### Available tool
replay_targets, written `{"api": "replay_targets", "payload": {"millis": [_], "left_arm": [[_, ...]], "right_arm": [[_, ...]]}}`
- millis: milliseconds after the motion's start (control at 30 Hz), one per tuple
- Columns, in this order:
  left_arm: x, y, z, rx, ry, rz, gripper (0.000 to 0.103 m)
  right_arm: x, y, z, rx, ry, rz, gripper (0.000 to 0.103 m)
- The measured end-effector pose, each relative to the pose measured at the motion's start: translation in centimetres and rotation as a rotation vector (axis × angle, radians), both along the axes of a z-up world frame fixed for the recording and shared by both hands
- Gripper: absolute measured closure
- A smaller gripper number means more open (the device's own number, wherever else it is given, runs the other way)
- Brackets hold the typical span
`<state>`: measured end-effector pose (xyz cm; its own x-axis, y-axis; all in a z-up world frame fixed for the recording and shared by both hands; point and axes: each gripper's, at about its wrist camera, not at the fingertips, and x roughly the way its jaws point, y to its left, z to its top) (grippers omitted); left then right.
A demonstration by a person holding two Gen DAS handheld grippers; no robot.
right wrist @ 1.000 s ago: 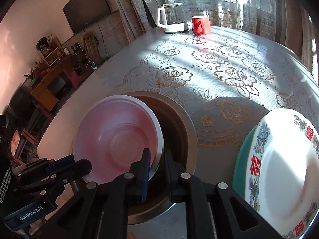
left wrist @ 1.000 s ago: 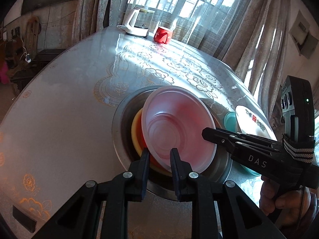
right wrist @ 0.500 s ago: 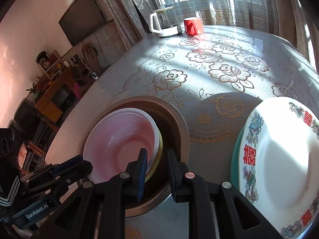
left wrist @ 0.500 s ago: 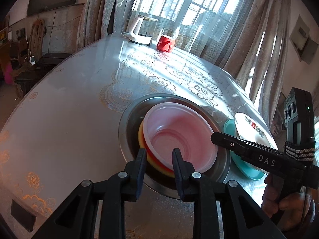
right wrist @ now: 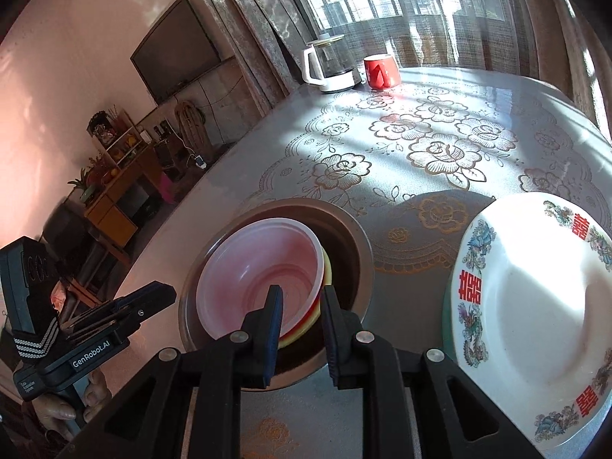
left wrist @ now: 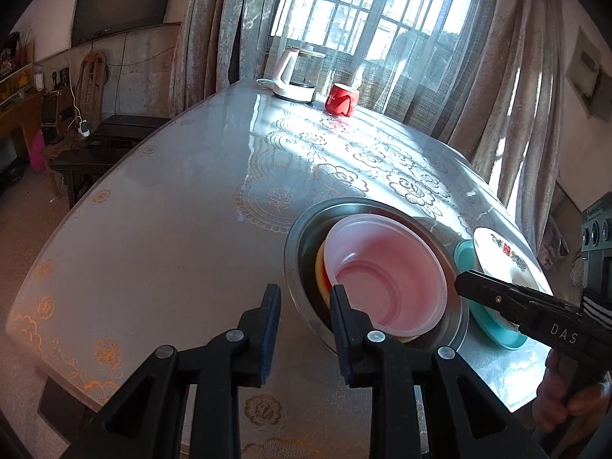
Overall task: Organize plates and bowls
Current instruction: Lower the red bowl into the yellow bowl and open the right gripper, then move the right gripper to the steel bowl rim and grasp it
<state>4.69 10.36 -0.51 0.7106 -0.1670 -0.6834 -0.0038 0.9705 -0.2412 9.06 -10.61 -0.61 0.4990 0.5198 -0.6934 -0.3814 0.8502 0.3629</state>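
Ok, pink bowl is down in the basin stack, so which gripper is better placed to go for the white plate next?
Right, probably. The right gripper has the white plate close beside it, jaws open and empty after just opening. The left gripper sits across the pink bowl and metal basin from that plate.

A lived-in home: dining table in a living room

A round table [right wrist: 440, 122] under a floral cloth fills the middle of both views, with a kettle [right wrist: 329, 65] and red mug [right wrist: 380, 72] at its far edge. Curtained, barred windows [left wrist: 375, 11] run along the top; a wall-mounted television [right wrist: 178, 63] and a cluttered wooden shelf [right wrist: 114, 176] sit at upper left and left.
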Motion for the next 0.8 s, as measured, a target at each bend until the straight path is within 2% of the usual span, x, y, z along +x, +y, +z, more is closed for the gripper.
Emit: {"api": "replay_targets", "payload": {"millis": [167, 400, 600, 800], "left_arm": [[0.7, -1.7, 0.1, 0.077, -0.011, -0.029, 0.077], [1.4, -2.8, -0.6, 0.076, 0.011, -0.065, 0.077], [2.0, -3.3, -1.2, 0.059, 0.028, -0.089, 0.077], [2.5, -3.7, -1.4, 0.047, 0.029, -0.095, 0.077]], "right_arm": [[-0.3, 1.0, -0.5, 0.004, 0.016, 0.028, 0.083], [-1.2, 1.4, -0.5, 0.092, 0.046, 0.132, 0.083], [-0.5, 1.2, -1.4, 0.069, 0.062, 0.085, 0.083], [-0.1, 0.6, -1.5, 0.048, 0.042, 0.044, 0.083]]}}
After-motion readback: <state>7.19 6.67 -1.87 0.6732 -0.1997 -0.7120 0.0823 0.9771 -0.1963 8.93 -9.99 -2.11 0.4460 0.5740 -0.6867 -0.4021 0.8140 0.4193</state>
